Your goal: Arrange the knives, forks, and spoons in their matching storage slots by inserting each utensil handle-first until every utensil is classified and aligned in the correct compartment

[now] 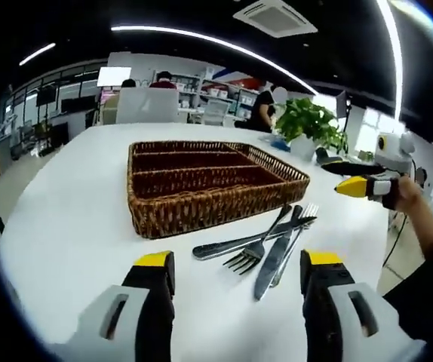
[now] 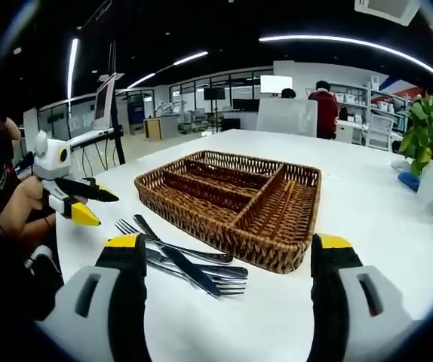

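A brown wicker basket (image 1: 201, 215) with several long slots sits on the white table, and its slots look empty. In front of it lies a loose pile of cutlery (image 1: 269, 241): forks, knives and a spoon crossing each other. My left gripper (image 1: 235, 260) is open just short of the pile, with a fork's tines showing between its jaws. My right gripper (image 1: 334, 178) hovers open to the right, above the table, held by a hand. In the right gripper view the basket (image 2: 224, 241) is straight ahead and the cutlery (image 2: 186, 264) lies at its near-left corner. My right gripper (image 2: 228, 243) is open; my left gripper (image 2: 105, 210) hovers at the left.
A potted plant (image 1: 311, 121) in a white pot (image 2: 428, 188) stands behind the basket near the table's far corner, with a small blue object (image 2: 409, 181) beside it. People sit at desks behind the table. The table edge (image 2: 73, 241) runs close to the cutlery.
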A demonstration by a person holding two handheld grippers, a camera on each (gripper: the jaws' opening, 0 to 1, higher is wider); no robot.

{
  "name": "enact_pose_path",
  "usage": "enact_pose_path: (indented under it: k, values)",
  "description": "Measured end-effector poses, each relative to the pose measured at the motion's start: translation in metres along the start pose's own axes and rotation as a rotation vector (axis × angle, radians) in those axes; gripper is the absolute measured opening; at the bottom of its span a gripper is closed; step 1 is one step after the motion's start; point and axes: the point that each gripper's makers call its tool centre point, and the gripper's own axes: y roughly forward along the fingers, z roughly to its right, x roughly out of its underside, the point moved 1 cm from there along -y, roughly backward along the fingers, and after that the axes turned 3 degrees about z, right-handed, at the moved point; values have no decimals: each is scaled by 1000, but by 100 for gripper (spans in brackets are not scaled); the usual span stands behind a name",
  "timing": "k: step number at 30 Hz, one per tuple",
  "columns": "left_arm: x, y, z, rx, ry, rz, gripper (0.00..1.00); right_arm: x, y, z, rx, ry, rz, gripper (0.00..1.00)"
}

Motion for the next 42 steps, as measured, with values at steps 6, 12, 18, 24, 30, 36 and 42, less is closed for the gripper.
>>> enact_pose_path:
  k: [6, 12, 18, 24, 30, 36, 42]
  values:
    - [7, 7, -1, -7, -67, -13, 52, 1, 0, -1, -1, 4, 3, 92]
    - [10, 11, -6, -12, -171, 4, 33, 3, -1, 0, 1, 12, 5, 91]
    - [21, 20, -3, 6, -223, -28, 30, 6, -2, 1, 3, 16, 1, 91]
    - [21, 28, -2, 20, -266, -13, 23, 7, -1, 1, 2, 19, -2, 91]
    - [23, 33, -1, 28, -268, -16, 16, 9, -1, 3, 5, 23, -3, 91]
    - [26, 32, 0, 33, -237, -27, 10, 10, -1, 2, 5, 25, -4, 90]
    - [23, 30, 4, 70, -232, -11, 3, 9, 0, 0, 0, 20, -3, 90]
